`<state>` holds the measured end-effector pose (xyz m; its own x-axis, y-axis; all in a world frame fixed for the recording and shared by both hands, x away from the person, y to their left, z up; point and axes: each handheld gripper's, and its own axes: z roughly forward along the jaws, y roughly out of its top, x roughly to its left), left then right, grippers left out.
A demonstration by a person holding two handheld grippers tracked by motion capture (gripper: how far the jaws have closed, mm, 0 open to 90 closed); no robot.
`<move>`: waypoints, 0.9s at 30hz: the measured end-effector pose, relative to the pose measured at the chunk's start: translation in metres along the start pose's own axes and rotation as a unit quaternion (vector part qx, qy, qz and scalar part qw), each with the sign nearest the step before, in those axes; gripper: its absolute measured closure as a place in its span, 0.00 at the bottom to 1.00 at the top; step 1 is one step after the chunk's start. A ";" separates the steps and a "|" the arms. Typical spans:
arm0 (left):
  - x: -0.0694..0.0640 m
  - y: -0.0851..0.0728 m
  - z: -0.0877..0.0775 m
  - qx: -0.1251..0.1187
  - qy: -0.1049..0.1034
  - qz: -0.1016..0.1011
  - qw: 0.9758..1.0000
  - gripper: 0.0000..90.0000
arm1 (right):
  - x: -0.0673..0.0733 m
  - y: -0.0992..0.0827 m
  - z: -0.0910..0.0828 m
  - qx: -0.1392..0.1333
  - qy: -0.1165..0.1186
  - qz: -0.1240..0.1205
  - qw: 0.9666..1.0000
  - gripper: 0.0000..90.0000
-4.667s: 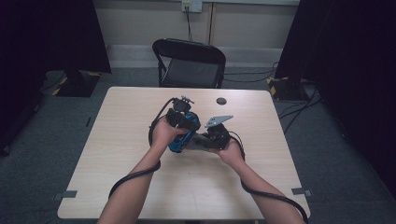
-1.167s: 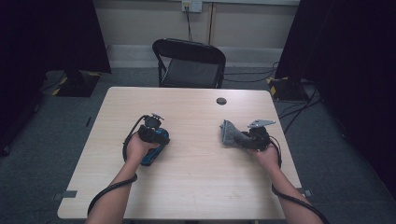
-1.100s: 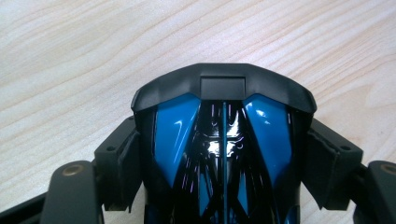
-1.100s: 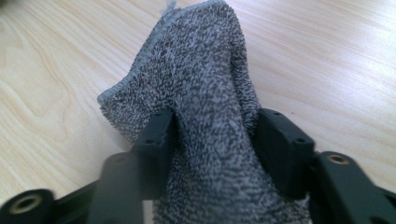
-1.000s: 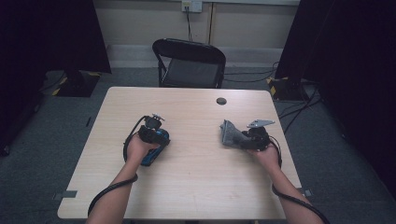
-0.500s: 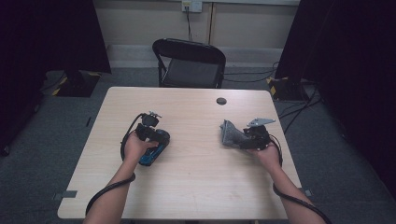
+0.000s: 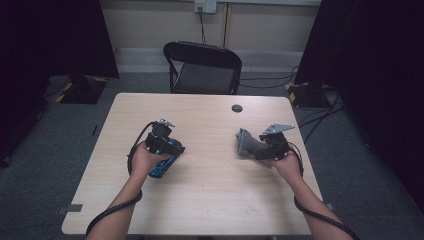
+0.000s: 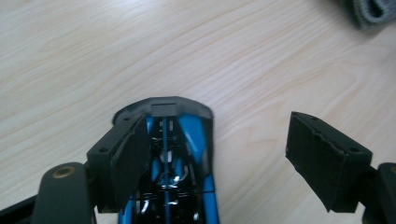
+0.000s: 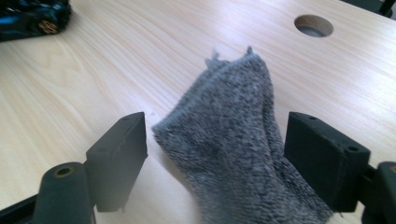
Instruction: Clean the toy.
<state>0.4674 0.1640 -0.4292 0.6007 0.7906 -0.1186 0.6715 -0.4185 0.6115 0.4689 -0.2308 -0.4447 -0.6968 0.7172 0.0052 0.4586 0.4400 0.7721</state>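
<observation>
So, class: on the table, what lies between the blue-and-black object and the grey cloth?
Only bare wooden table lies between the blue-and-black object and the grey cloth, as the high view shows.

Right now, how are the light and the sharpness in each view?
High view: table evenly lit, room edges nearly black, fairly sharp. Left gripper view: glare spots on the glossy blue and black thing, jaws near the lens soft. Right gripper view: grey cloth slightly blurred, wood grain clear.

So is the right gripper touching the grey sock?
Apart. The right gripper view shows the right gripper open, table visible between its left pad and the sock.
</observation>
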 end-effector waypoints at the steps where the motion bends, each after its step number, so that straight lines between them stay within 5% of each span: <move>1: -0.002 0.000 -0.001 -0.001 -0.003 0.003 1.000 0.23 | 0.001 0.001 -0.001 0.000 0.004 0.001 1.000 0.23; 16: -0.037 -0.001 -0.004 -0.024 -0.051 0.040 0.998 0.24 | 0.028 0.004 -0.003 -0.002 0.037 -0.023 0.999 0.19; 27: -0.054 -0.013 0.006 -0.014 -0.072 0.065 0.995 0.24 | 0.047 -0.001 -0.006 -0.005 0.059 -0.039 0.998 0.17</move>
<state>0.4285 0.1239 -0.4350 0.7388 0.6577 -0.1470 0.5732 -0.4985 0.6503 0.4324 -0.2007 -0.4418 -0.7901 0.6126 0.0195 0.3954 0.4852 0.7799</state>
